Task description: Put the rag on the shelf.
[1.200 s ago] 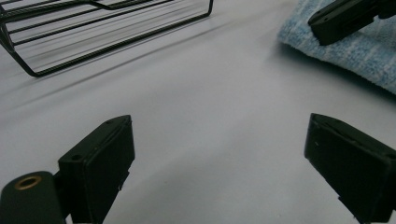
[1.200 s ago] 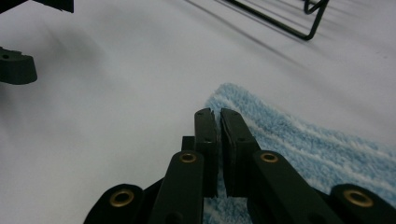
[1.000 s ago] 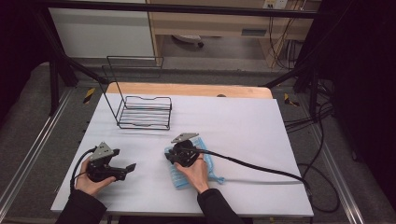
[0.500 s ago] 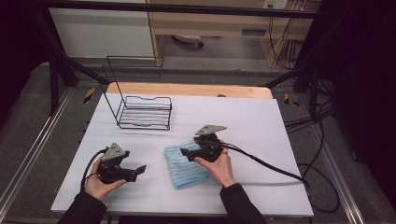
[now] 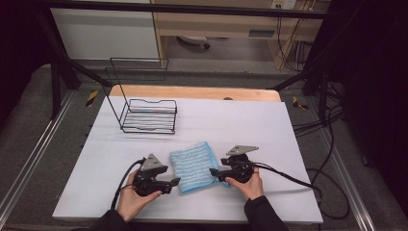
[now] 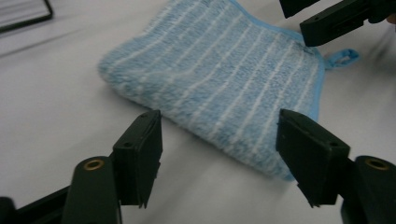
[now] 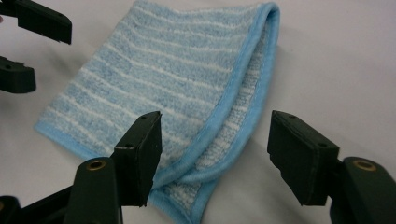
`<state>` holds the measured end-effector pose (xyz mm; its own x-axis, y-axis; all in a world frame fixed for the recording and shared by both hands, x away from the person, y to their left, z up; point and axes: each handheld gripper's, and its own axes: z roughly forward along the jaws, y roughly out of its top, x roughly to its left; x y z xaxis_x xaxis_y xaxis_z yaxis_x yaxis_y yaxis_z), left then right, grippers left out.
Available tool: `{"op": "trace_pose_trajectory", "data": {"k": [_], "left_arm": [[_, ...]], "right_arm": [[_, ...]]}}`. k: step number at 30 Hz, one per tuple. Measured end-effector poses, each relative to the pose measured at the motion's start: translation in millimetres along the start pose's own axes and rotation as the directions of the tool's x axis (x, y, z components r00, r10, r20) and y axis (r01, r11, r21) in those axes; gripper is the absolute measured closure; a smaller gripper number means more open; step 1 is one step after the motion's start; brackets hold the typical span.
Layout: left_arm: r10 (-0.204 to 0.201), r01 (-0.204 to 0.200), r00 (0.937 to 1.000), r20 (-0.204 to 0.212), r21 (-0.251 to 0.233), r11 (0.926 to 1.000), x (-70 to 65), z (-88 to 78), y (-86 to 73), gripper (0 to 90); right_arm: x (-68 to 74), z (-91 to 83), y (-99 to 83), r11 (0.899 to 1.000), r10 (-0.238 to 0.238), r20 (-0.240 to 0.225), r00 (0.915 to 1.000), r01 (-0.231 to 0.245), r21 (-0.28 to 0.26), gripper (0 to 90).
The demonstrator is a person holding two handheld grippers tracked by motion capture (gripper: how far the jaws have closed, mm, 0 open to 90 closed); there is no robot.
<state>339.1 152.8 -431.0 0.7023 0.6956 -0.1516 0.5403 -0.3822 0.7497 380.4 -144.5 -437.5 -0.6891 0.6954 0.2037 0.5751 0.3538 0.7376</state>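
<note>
Both grippers' fingers [image 6: 140,154] gape, closing, flanking the folded towel [image 5: 195,166] (right gripper view reveals its hem).

A folded blue striped cloth [image 5: 193,165] lies on the white table [image 5: 288,144], near its front edge. The left gripper [image 5: 176,182] sits just left of the cloth, its tips at the cloth's lower left corner; its jaws have just been closing. The right gripper [image 5: 214,172] points at the cloth's right edge, jaws also just closing. A black wire rack [image 5: 148,115] stands well apart, farther back on the left.
</note>
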Motion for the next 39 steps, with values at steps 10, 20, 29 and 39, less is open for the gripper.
{"op": "trace_pose_trajectory", "data": {"k": [10,20,29,39], "left_arm": [[-0.001,0.001,1.0,-0.009,0.058,0.9983,-21.8,15.6,-11.5,54.0],[-0.046,0.047,0.9989,-0.006,0.067,0.9967,-27.1,20.8,-12.7,63.9],[-0.056,0.055,0.9984,0.011,0.072,0.9959,-27.5,21.9,-9.6,79.8],[-0.068,0.067,0.9975,0.016,0.079,0.9946,-5.1,-0.4,-2.8,84.3]], "right_arm": [[4.4,9.4,-8.6,1.0,-0.001,0.019,0.9998,0.001,0.018,49.5],[5.4,14.4,-10.2,0.997,0.07,0.006,0.9975,-0.07,0.042,63.4],[5.2,14.7,-7.8,0.99,0.127,-0.014,0.9918,-0.126,0.058,75.7],[23.6,12.8,-8.0,0.983,0.186,-0.016,0.9825,-0.185,0.018,77.9]]}}
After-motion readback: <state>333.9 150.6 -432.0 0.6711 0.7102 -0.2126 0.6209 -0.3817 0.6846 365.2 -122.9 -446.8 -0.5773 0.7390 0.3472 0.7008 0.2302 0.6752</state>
